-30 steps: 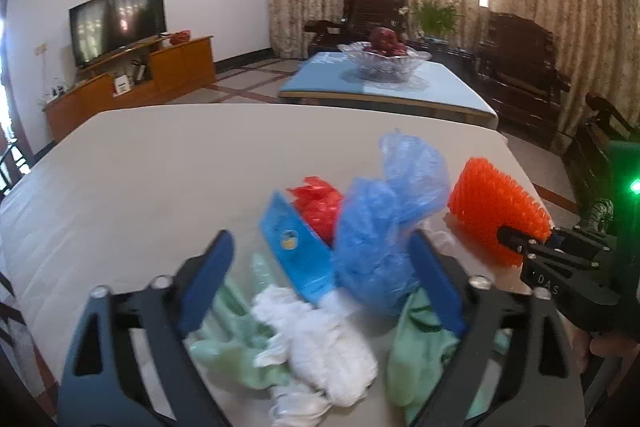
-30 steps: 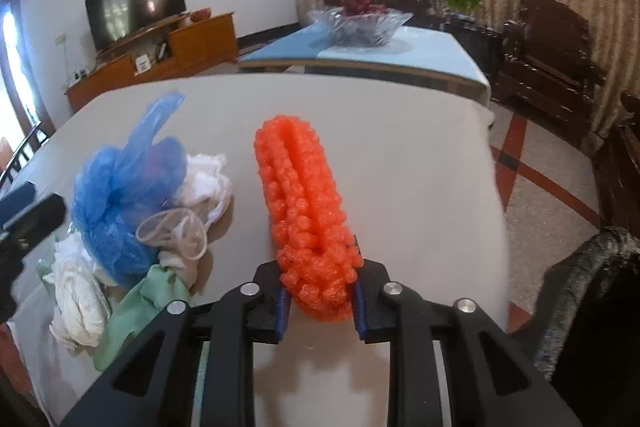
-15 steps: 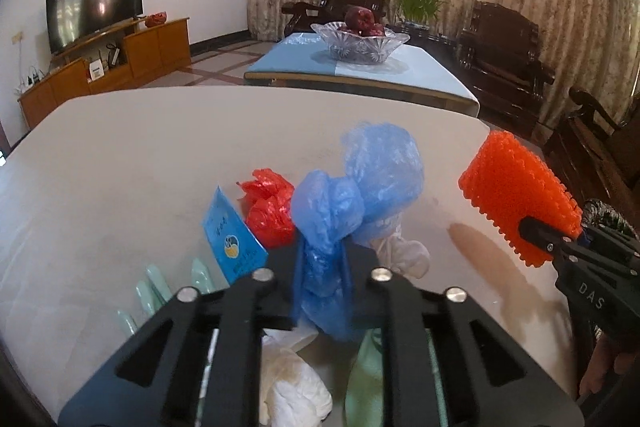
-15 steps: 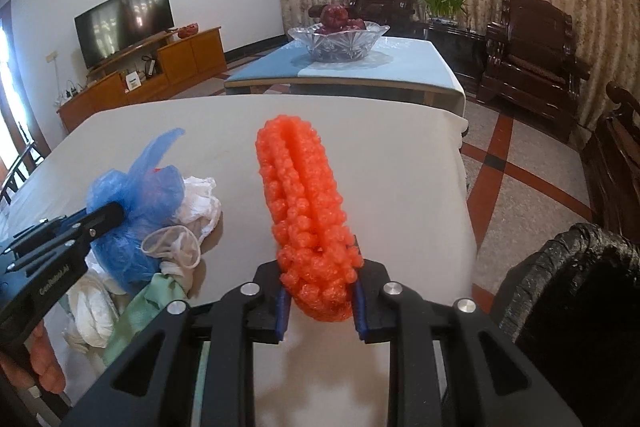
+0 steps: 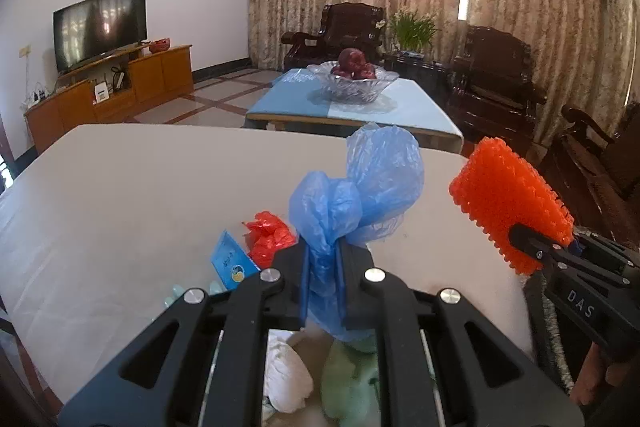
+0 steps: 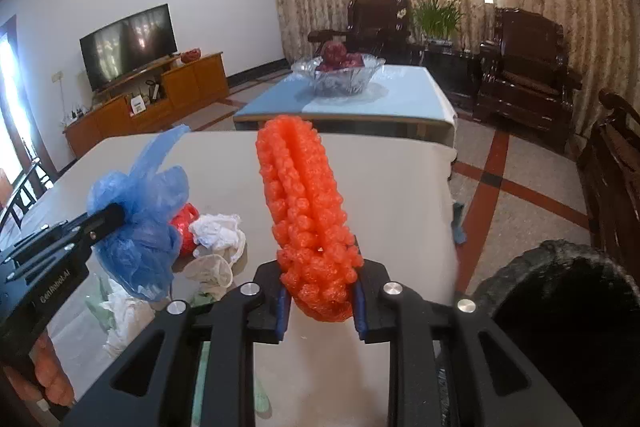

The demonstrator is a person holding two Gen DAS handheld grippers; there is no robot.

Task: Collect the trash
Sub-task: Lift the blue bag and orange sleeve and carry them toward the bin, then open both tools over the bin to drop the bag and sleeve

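Note:
My left gripper [image 5: 323, 269] is shut on a crumpled blue plastic bag [image 5: 360, 195], held above the white table [image 5: 120, 187]; the same bag [image 6: 140, 219] shows at the left of the right wrist view. My right gripper [image 6: 320, 297] is shut on an orange foam fruit net [image 6: 304, 203], lifted off the table; that net [image 5: 508, 203] also appears at the right of the left wrist view. Left on the table are a red wrapper [image 5: 268, 237], a blue packet [image 5: 232, 261], white tissues [image 6: 218, 231] and pale green scraps [image 5: 352, 379].
A black-lined trash bin [image 6: 568, 311] stands on the floor off the table's right edge. Beyond the table are a blue-topped coffee table [image 5: 360, 107] with a glass fruit bowl [image 5: 352, 83], dark wooden armchairs [image 6: 524, 71] and a TV cabinet [image 5: 112, 91].
The left gripper's jaws closed on the blue bag and lifted it off the pile. The right gripper rose with the orange net, and the bin came into its view.

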